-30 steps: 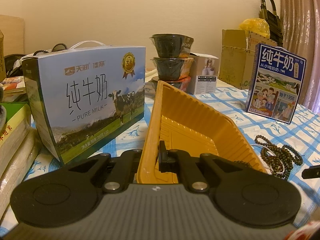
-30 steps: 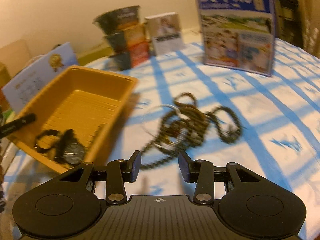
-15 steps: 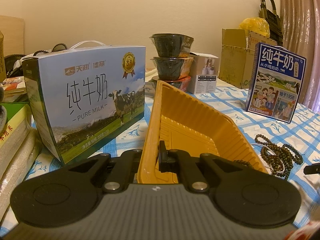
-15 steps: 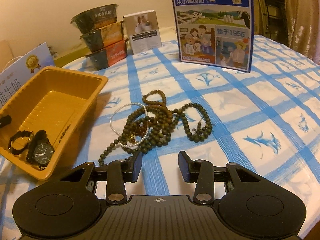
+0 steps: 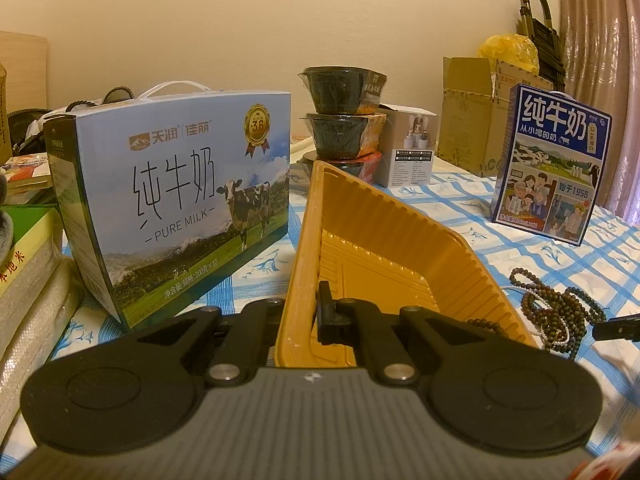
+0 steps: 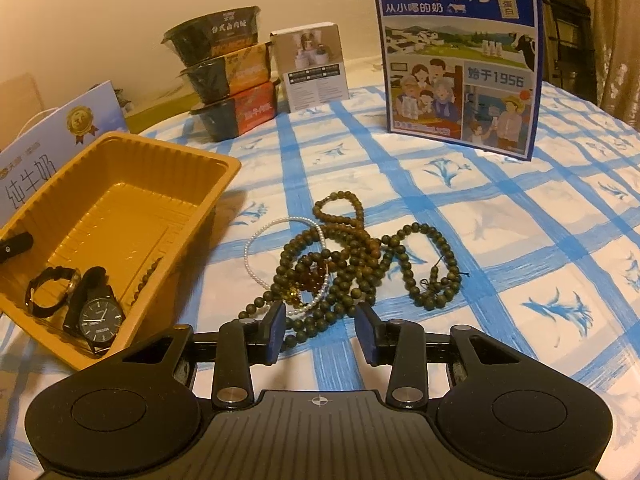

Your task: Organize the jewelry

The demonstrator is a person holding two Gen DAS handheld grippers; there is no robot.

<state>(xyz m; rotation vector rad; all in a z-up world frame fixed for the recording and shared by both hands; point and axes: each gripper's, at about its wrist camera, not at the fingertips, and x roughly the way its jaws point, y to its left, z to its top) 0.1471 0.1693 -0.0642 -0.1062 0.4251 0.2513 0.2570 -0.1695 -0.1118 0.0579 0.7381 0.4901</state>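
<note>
The left gripper pinches the yellow plastic tray's wall. The right gripper is spread over dark green bead necklaces.

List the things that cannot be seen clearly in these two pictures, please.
- Left wrist view: the tray floor nearest the camera, with the watches, is hidden by the left claw body.
- Right wrist view: the beads inside the tray are mostly hidden by its wall.
- Right wrist view: the number of strands in the bead pile is unclear; they overlap.
</note>
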